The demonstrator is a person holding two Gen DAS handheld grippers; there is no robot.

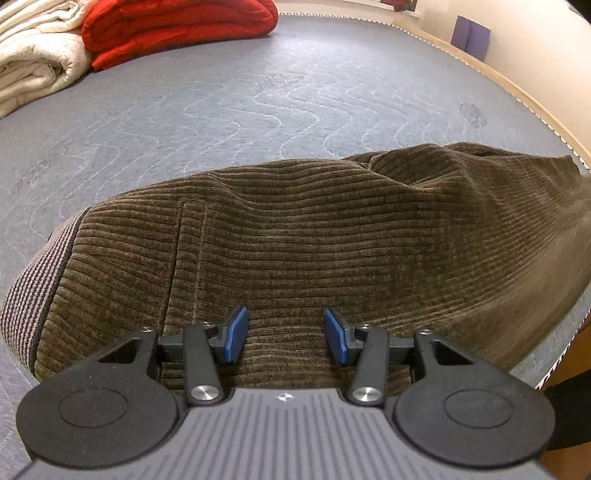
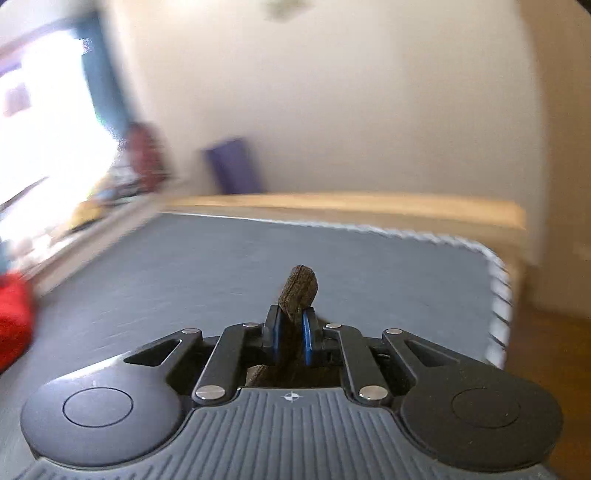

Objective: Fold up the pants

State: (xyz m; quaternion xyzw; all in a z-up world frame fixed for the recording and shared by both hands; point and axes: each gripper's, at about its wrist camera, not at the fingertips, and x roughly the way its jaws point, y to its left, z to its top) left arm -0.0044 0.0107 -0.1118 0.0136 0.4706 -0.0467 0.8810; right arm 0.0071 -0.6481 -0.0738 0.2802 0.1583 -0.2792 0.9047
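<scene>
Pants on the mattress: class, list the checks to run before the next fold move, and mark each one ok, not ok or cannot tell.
1. Right gripper shut on the pants fabric: ok.
2. Left gripper open above the cloth: ok.
3. Left fingers gripping fabric: not ok.
4. Pants lying flat: not ok, they are rumpled.
5. Bare mattress beyond the pants: ok.
6. Which part of the pants the right gripper holds: cannot tell.

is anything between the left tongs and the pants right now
Nothing visible. The left tongs are open right over the brown corduroy pants, with only bare fabric between the blue pads. The red blanket and white blanket lie far off across the mattress.
</scene>
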